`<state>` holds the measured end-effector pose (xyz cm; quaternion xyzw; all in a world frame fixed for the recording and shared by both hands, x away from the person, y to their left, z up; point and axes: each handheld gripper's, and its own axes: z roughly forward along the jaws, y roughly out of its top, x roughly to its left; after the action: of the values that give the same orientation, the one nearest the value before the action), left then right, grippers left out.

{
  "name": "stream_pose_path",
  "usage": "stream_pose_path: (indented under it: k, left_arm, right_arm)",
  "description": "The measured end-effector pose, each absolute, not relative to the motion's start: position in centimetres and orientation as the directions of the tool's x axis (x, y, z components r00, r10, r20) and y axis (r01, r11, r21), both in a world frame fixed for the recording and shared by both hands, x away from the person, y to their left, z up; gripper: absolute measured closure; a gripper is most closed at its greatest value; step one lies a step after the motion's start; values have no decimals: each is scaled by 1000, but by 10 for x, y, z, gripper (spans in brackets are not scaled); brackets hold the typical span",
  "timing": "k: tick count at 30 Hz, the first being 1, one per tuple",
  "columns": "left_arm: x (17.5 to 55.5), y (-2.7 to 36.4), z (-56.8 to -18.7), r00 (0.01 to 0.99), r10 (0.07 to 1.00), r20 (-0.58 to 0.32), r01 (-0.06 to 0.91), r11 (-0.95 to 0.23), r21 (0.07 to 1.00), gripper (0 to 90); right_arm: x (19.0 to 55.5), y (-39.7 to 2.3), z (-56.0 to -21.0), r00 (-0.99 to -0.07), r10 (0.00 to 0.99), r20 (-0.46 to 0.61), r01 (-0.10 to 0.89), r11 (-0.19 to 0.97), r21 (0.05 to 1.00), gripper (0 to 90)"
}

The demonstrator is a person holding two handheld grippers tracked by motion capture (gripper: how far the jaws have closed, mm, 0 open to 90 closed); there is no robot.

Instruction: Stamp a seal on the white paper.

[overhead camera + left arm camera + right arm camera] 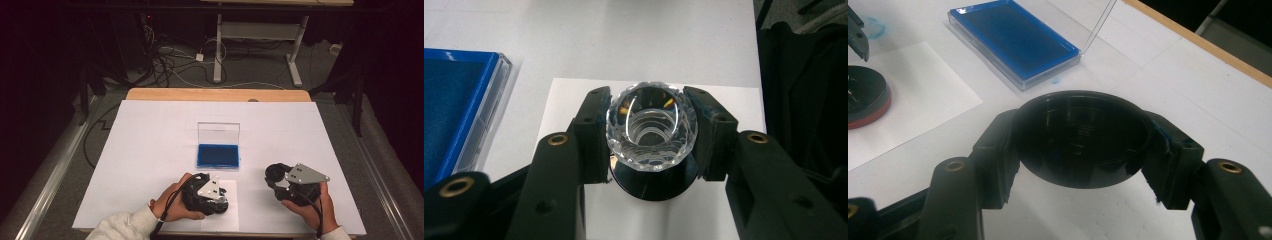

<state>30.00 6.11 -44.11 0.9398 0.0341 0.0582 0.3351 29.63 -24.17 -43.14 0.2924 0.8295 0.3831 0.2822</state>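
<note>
Left jaws: my left gripper (651, 132) is pinching a faceted crystal knob (651, 129), one black pad pressed on each side of it, dead centre of the left gripper view.
Below the knob: a round black base (654, 185) sits under the crystal, just lower in the frame, over a white paper sheet (569, 95).
Right jaws: my right gripper (1083, 150) is clamped on a round black cap (1083, 145), which spans the whole gap between the pads in the middle of the right gripper view.
Ink pad: a blue ink pad case (218, 155) with its clear lid (218, 132) standing up, at the centre of the high view, above both grippers.
From the left gripper view: the case shows at the left edge.
From the right gripper view: upper left of centre, beyond the cap.
Hands: left hand (172, 202) lower centre, right hand (312, 205) lower right in the high view.
Table: white table top (150, 140) with a wooden far edge.
</note>
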Motion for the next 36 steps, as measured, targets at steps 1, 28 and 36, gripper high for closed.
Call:
stream_pose_path:
  k: [1,28,36]
  left_arm:
    - [300,61,-441,991,102,87,25,-774,633,552]
    - [300,61,-442,991,112,77,38,-772,635,551]
    - [300,61,-442,990,115,76,40,-770,637,551]
  right_arm:
    - [296,-242,-431,-673,699,-242,262,531,806,383]
    - [294,-240,-430,-677,691,-253,243,535,809,384]
    - [294,-240,-429,-677,690,-254,242,535,809,383]
